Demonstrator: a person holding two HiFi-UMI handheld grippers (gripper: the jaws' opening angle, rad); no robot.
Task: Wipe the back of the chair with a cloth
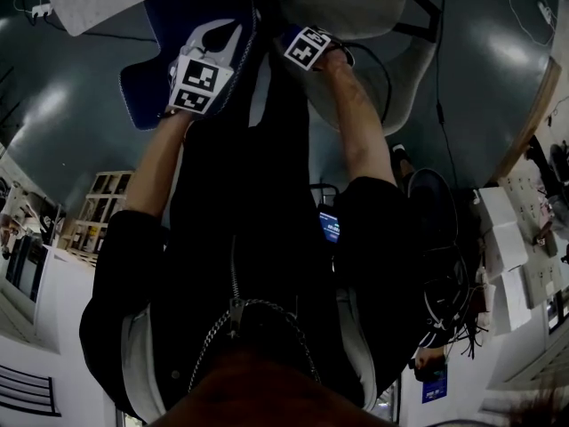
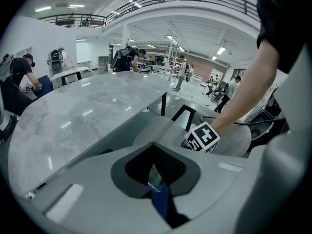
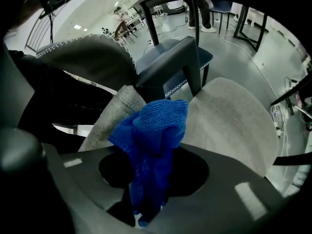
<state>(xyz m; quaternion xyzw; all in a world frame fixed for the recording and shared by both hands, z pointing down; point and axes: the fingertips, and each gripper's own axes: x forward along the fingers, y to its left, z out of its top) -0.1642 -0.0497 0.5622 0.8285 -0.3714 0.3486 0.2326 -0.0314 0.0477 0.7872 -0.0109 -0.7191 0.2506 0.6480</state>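
My right gripper [image 3: 146, 204] is shut on a bunched blue cloth [image 3: 153, 130]. The cloth stands up in front of a grey fabric chair, between its back [image 3: 109, 118] and its seat [image 3: 229, 116]; whether it touches them I cannot tell. In the head view the right gripper [image 1: 304, 43] reaches toward the grey chair [image 1: 356, 7]. My left gripper [image 2: 163, 204] is shut, with a strip of dark blue fabric between its jaws. In the head view the left gripper [image 1: 213, 47] sits over a dark blue chair [image 1: 156, 69]. The right gripper's marker cube [image 2: 202, 137] shows in the left gripper view.
A large pale marble table [image 2: 83, 111] stretches ahead on the left. The dark blue chair with white stitching [image 3: 170, 65] stands just behind the grey one. Cables [image 1: 444, 301] and a fan lie on the floor to my right. People work at far tables.
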